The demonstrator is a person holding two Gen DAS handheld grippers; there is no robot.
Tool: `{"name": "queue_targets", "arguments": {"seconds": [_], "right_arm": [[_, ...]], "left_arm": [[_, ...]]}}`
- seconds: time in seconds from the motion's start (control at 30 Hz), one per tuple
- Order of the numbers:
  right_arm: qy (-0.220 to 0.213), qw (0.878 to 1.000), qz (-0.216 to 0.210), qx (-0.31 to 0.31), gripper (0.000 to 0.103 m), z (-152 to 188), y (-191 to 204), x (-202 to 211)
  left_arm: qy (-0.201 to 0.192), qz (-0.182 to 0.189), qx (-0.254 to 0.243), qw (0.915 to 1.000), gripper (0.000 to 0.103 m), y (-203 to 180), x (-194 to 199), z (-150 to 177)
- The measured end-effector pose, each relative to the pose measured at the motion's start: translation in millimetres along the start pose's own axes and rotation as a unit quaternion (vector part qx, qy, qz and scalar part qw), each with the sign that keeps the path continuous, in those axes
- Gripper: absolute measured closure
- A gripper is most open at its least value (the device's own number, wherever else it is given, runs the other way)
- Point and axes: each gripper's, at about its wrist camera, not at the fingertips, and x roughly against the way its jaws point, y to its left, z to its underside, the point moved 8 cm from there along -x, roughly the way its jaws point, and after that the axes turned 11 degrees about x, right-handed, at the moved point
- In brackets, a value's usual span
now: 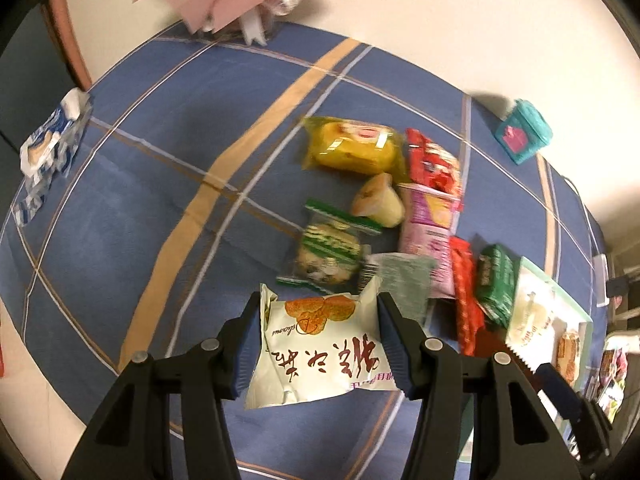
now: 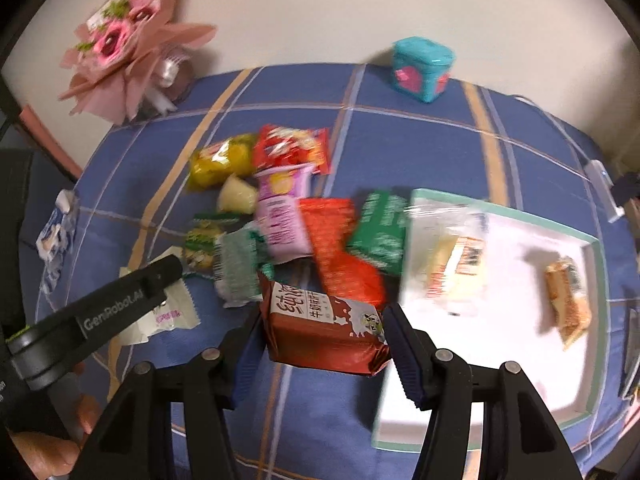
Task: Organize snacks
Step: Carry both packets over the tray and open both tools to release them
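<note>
The left tool (image 1: 318, 344) has its two blue-padded fingers closed on a white snack packet (image 1: 320, 354) with red lettering and an orange picture; the packet sits squarely between the pads, low in the middle of the left wrist view, raised above the blue checked cloth (image 1: 160, 184) on the desk. Beyond it, up and to the right, lies the pile of snacks: a yellow packet (image 1: 352, 148), a red packet (image 1: 434, 162), a pink packet (image 1: 426, 232), a small pale cup (image 1: 380, 200) and a green-striped biscuit packet (image 1: 330, 250).

The right tool (image 2: 320, 340) is closed on a red-brown packet (image 2: 326, 330) printed with a cow, gripped at its two sides low in the centre of the right wrist view and lifted off the cloth. Just right of it lies a white tray (image 2: 520, 360) with a green rim, holding a blurred clear-wrapped snack (image 2: 456, 260) and a brown snack (image 2: 568, 300). At lower left the other tool's black arm shows, crossing the white packet. A pink bouquet (image 2: 124, 48) stands at upper left and a teal box (image 2: 422, 68) at upper right.
</note>
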Motion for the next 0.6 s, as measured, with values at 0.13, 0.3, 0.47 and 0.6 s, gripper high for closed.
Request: {"name": "queue_targets", "arguments": {"seconds": [0.13,0.3,0.47,0.6], "right_arm": [[0.000,0.999,0.031,-0.039,0.042,9,-41,8],[0.016,0.992,0.081,-0.098,0.042,31,-101,12],[0.027,0.984,0.105,-0.140,0.042,49,-151,18],[0.029,0.979,0.119,-0.166,0.042,65,-183,27]], "left_arm": [[-0.002,0.014,-0.034,0.9993,0.046,-31,6,13],[0.008,0.037,-0.092,0.9950,0.046,-82,9,41],[0.031,0.059,-0.155,0.9857,0.046,-132,8,81],[0.041,0.059,-0.200,0.9772,0.046,-161,5,110]]}}
